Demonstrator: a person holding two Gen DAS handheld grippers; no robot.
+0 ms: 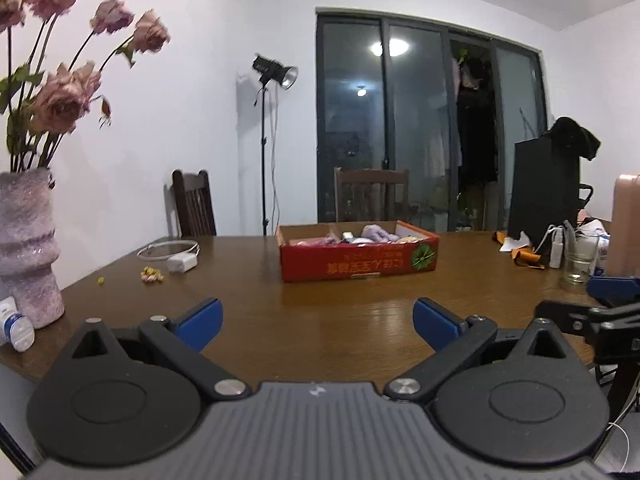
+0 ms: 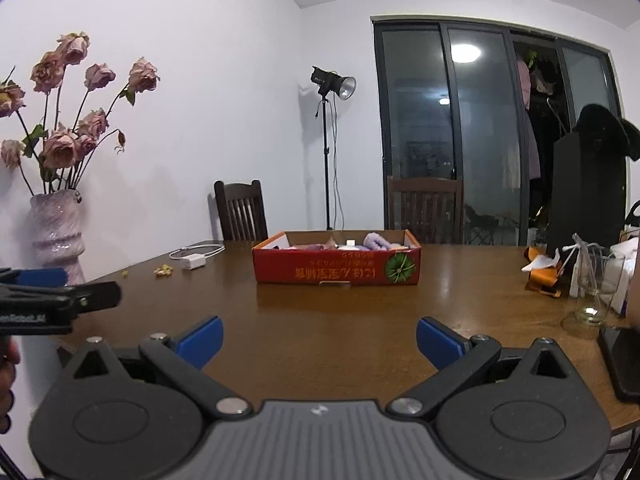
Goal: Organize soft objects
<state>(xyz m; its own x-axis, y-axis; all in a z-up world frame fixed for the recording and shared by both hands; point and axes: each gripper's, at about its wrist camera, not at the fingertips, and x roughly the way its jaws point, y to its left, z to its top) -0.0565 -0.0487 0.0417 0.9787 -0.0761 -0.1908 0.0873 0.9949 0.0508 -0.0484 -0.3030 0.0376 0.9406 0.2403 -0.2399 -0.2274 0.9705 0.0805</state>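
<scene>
Left wrist view: left gripper (image 1: 318, 322) hangs over the table (image 1: 248, 300) w/ jaws wide apart, empty — red box (image 1: 358, 258) sits well beyond it, soft items (image 1: 378, 234) inside. Right gripper (image 2: 319, 340) is likewise spread and empty, box ahead; charger (image 2: 192, 261) lies left of the box, glass (image 2: 594, 292) right.

White walls (image 2: 200, 80), dark glass doors (image 2: 480, 132), studio lamp (image 2: 334, 84)
</scene>
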